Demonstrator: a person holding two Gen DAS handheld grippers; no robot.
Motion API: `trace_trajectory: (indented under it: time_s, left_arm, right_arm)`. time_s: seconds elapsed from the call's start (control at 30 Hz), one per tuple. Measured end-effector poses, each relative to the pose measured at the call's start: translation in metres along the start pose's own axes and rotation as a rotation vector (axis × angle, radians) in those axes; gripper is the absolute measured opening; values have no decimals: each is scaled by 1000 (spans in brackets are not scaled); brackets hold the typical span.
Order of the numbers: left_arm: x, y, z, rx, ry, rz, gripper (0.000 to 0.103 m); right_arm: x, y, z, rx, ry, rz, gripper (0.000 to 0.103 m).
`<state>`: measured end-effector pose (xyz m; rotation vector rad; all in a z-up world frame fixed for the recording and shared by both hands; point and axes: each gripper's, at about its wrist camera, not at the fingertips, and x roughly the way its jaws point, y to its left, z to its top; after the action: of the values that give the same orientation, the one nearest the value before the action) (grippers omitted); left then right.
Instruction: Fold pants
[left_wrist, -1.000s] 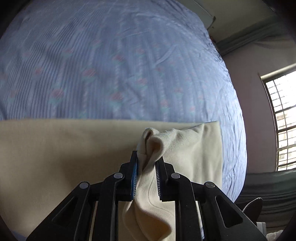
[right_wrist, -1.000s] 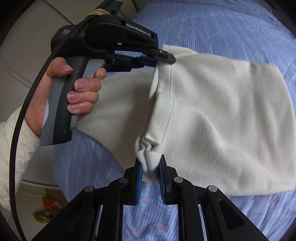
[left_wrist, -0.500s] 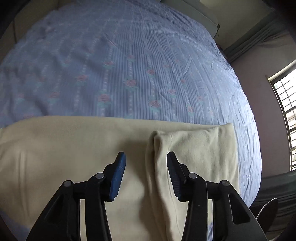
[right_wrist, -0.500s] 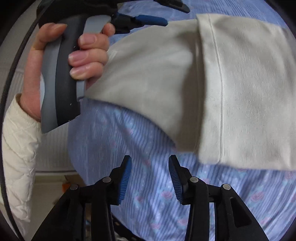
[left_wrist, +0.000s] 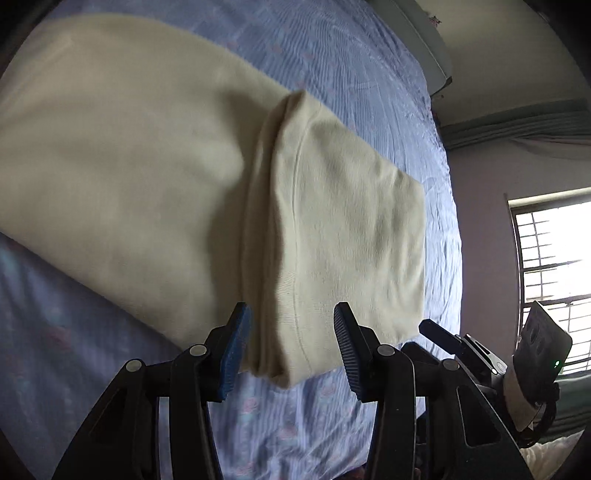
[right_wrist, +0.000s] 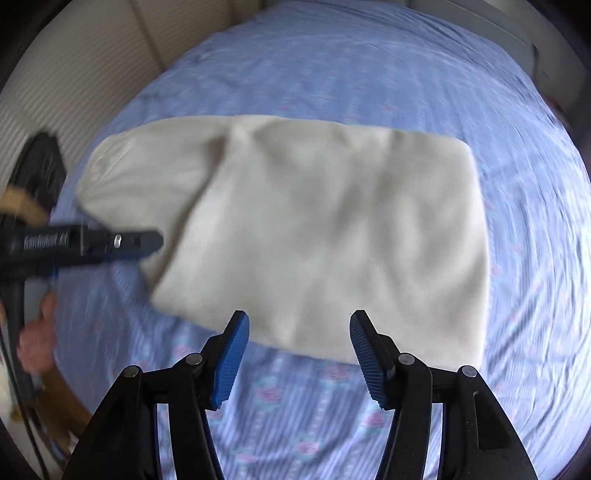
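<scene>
Cream pants (right_wrist: 317, 229) lie folded flat on the bed, one layer doubled over the other.

Bedsheet (right_wrist: 369, 92), blue striped with pink flowers, fills the area under and ahead of both claws. Barred window (left_wrist: 550, 266) far right of the left claw, grey curtain (left_wrist: 517, 125) up right of it. Ribbed cream panel (right_wrist: 66, 74) up left of the right claw.

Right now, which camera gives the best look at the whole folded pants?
The right wrist view: the pants lie nearly whole on the bedsheet, all edges visible, though blurred. The left wrist view shows them closer, with the folded edge sharper, but the cloth runs off the picture's left side.
</scene>
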<state>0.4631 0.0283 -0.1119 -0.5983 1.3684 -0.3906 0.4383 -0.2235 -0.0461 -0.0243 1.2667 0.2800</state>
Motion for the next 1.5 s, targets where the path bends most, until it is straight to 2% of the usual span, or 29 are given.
trace_trajectory:
  time_s: [0.13, 0.27, 0.4, 0.47, 0.53, 0.63, 0.7, 0.8, 0.87, 0.93, 1.0, 1.1, 1.2, 1.33, 1.43, 1.5]
  left_arm:
    - [22, -2, 10, 21, -2, 104, 45]
    - [36, 9, 24, -39, -5, 86, 45]
    - [43, 7, 33, -12, -1, 94, 44]
    - [43, 6, 33, 16, 1, 95, 16]
    - [39, -1, 38, 35, -9, 90, 13]
    - [17, -26, 46, 137, -85, 65, 13]
    - [13, -32, 53, 185, -90, 91, 13]
    - [31, -14, 58, 171, -7, 196, 14]
    - [31, 0, 59, 124, 14, 238, 30]
    - [16, 3, 62, 81, -19, 250, 32]
    - [-2, -6, 69, 123, -91, 311, 32]
    - [-11, -22, 89, 187, -124, 275, 32]
    - [5, -35, 115, 233, -118, 251, 32]
    - [40, -36, 147, 242, -70, 252, 32]
    - [53, -35, 156, 261, -41, 279, 32]
    - [65, -38, 158, 281, -24, 288, 26]
  right_arm:
    - [11, -14, -4, 69, 15, 18, 58]
    - [12, -13, -7, 97, 29, 50, 58]
    - [8, -12, -15, 117, 34, 94, 59]
    - [12, -9, -16, 117, 38, 101, 58]
    - [17, -6, -16, 115, 43, 120, 59]
    - [28, 5, -17, 106, 68, 155, 59]
    - [34, 13, -16, 91, 79, 168, 59]
    - [42, 25, -16, 58, 94, 176, 59]
    - [49, 32, -15, 65, 126, 201, 59]
    - [49, 38, -15, 42, 132, 215, 59]
    - [44, 42, -14, 33, 123, 236, 59]
    - [32, 40, -10, 88, 74, 276, 59]
    - [29, 45, -1, 121, 44, 310, 59]
    - [42, 61, 8, 125, 67, 360, 58]
    - [51, 77, 13, 108, 72, 373, 56]
    - [59, 83, 15, 113, 83, 380, 53]
